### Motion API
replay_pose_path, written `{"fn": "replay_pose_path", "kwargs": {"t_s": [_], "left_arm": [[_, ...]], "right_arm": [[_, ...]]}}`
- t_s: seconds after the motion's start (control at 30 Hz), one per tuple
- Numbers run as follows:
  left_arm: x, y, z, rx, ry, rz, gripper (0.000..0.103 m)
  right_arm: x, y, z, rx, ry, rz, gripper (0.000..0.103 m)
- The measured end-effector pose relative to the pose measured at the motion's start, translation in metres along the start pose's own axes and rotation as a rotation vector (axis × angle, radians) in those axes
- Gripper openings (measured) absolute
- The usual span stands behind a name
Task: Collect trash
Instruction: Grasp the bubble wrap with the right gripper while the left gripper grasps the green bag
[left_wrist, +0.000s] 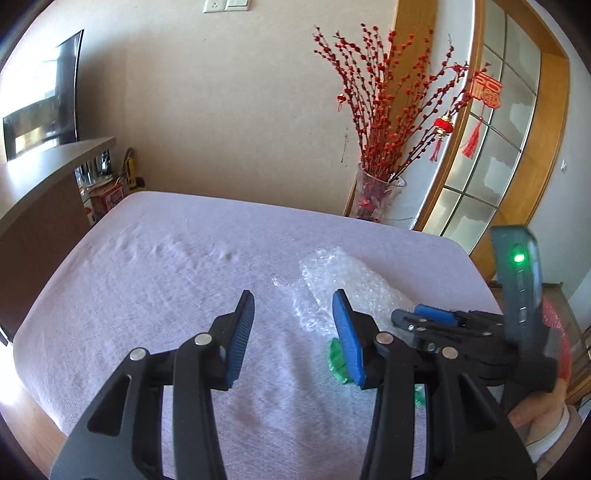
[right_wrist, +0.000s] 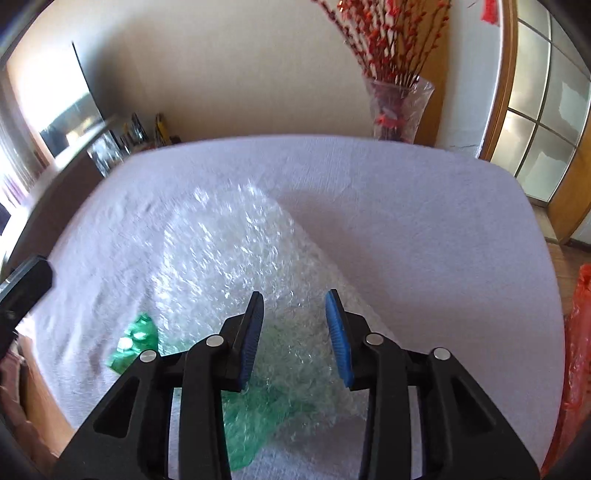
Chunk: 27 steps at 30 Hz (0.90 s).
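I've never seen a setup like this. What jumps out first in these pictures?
Probably the crinkled clear bubble wrap lying on the pale cloth-covered table, with a green plastic scrap at its near edge. Behind the table's far right corner, red berry branches rise from a glass vase. Both blue-padded tools stand open above the table.

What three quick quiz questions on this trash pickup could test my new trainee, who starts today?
1. True or false: the bubble wrap lies on the white tablecloth.
2. What colour is the crumpled plastic beside it?
3. The right gripper jaws are: A) shut on wrap, B) open above the wrap, C) holding the glass vase.

Key: 1 true; 2 green; 3 B.
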<state>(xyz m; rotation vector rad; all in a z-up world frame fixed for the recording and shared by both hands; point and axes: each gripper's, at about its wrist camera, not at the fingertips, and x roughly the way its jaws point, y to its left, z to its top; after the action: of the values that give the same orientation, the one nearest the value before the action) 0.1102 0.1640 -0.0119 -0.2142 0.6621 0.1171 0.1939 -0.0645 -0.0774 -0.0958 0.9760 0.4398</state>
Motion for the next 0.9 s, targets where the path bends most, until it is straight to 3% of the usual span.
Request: {"fn": "replay_pose_path", "kwargs": {"t_s": [0.1, 0.17, 0.27, 0.47, 0.63, 0.9], "left_arm": [[0.001, 0.006, -0.002, -0.012, 0.005, -0.001, 0.044], [0.003, 0.009, -0.003, -0.017, 0.012, -0.005, 0.044], [0.005, 0.01, -0.006, -0.021, 0.02, -0.015, 0.044], [0.011, -0.004, -0.008, 0.008, 0.042, -0.055, 0.044], [0.03, -0.031, -0.012, 0.053, 0.11, -0.131, 0.044], [0.06, -0.067, -0.021, 0.173, 0.193, -0.144, 0.053]], "right_arm": [[0.002, 0.009, -0.009, -0.052, -0.021, -0.048, 0.014], [0.0, 0.007, -0.008, -0.021, -0.019, -0.024, 0.008], [-0.019, -0.008, -0.007, 0.052, -0.079, 0.028, 0.007], [-0.058, -0.034, -0.004, 0.116, -0.192, 0.014, 0.007], [-0.071, -0.06, -0.015, 0.191, -0.219, 0.003, 0.007], [-0.096, -0.111, -0.045, 0.311, -0.262, -0.057, 0.007]]}}
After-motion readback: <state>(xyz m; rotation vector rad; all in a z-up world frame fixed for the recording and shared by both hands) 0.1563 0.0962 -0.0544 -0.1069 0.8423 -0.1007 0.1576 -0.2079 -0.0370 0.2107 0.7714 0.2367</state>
